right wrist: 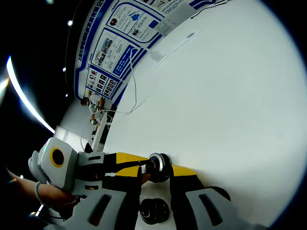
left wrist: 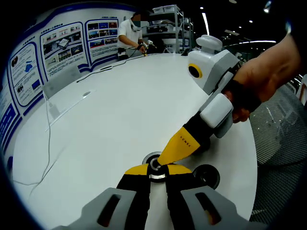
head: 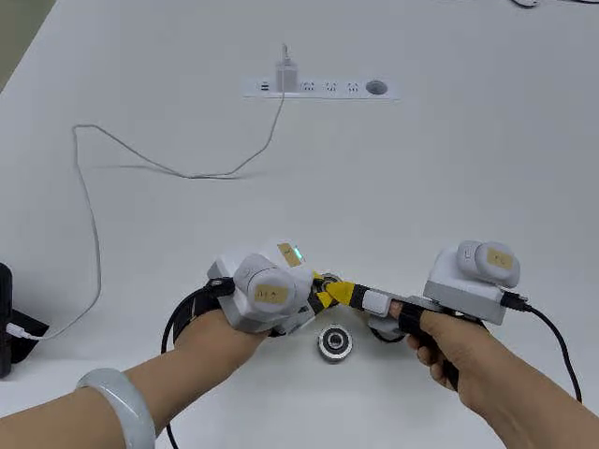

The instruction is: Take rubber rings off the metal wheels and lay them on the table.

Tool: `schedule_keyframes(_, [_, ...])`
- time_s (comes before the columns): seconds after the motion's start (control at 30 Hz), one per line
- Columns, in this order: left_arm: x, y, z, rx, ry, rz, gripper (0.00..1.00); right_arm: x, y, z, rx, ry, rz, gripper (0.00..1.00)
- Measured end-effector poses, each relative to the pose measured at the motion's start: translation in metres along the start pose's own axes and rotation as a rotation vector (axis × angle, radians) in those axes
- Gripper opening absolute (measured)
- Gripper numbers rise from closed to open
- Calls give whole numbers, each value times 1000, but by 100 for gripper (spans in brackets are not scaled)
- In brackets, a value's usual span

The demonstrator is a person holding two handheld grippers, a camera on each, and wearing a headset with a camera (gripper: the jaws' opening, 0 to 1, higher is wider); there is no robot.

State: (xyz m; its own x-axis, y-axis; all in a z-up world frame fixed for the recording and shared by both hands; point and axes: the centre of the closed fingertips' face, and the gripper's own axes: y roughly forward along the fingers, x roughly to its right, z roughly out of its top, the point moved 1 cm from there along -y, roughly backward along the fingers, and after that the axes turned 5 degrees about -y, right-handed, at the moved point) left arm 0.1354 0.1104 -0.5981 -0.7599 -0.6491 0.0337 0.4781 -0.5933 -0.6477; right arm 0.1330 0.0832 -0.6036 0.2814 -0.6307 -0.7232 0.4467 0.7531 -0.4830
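A small metal wheel with a black rubber ring (left wrist: 154, 165) is held just above the white table, between both grippers. My left gripper (left wrist: 153, 171) has its yellow-tipped jaws shut on it from below in its own view. My right gripper (right wrist: 158, 168) closes on the same wheel (right wrist: 159, 167); its yellow jaw (left wrist: 180, 143) reaches in from the right. In the head view the left gripper (head: 318, 295) and the right gripper (head: 342, 292) meet tip to tip. A second wheel (head: 334, 342) (left wrist: 206, 176) (right wrist: 154, 211) lies flat on the table beside them.
A white power strip (head: 318, 88) with a plugged charger sits at the far side, and its thin cable (head: 94, 234) trails down the left. A black object (head: 9, 323) lies at the left edge. A person (left wrist: 130, 33) works at a far bench.
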Motion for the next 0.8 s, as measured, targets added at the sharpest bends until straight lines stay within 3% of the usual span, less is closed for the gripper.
schedule_keyframes(0.8, [-1,-1,0,1,0,-1,11,-4,-7,1,-9,-43,7,19])
